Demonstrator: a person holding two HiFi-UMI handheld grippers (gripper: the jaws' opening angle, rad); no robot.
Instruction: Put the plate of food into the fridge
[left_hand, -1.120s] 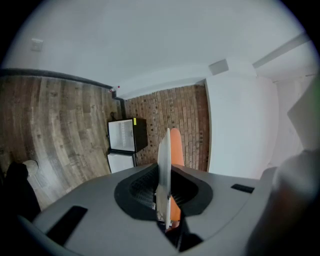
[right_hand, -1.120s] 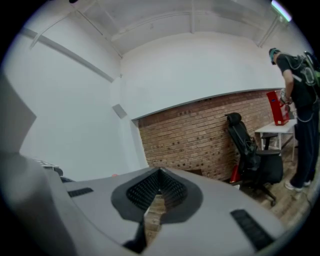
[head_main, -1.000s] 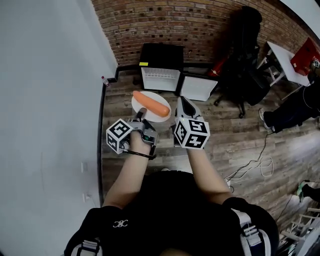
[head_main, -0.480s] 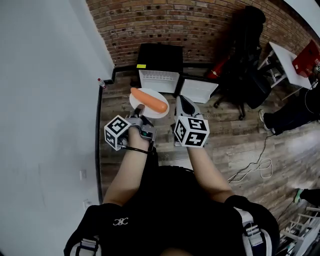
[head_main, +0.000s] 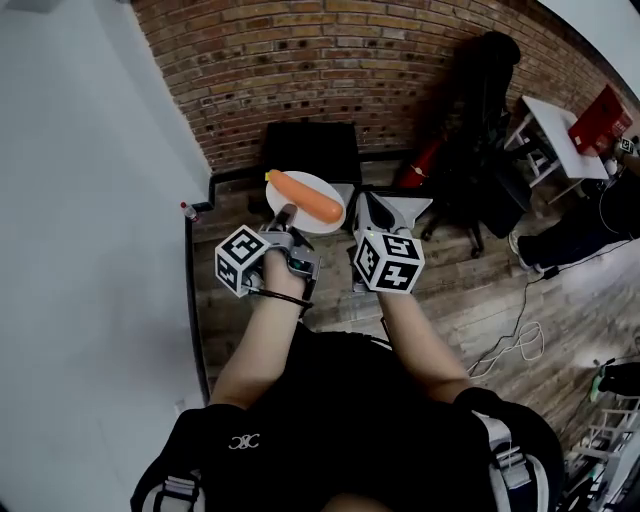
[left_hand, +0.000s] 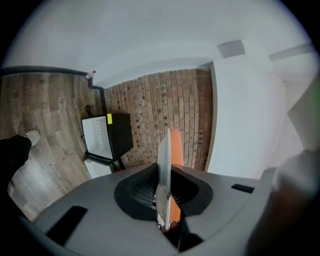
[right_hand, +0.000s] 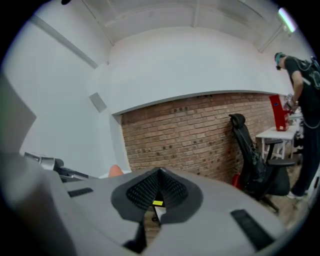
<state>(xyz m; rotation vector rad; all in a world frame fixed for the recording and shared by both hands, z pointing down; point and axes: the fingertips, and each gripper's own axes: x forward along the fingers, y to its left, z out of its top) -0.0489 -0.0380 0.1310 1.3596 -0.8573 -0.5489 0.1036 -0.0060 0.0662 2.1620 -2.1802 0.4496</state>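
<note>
Plate (head_main: 320, 184) edge in left claw (head_main: 286, 214) grip

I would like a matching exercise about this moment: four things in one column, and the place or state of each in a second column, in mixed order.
Things:
1. carrot
2. left tongs
3. right tongs
4. fridge

Places or states:
A. shut, with nothing between them
B. lying on the white plate
C. standing by the brick wall
D. shut on the rim of the plate

Right pairs: 1-B, 2-D, 3-A, 4-C
</note>
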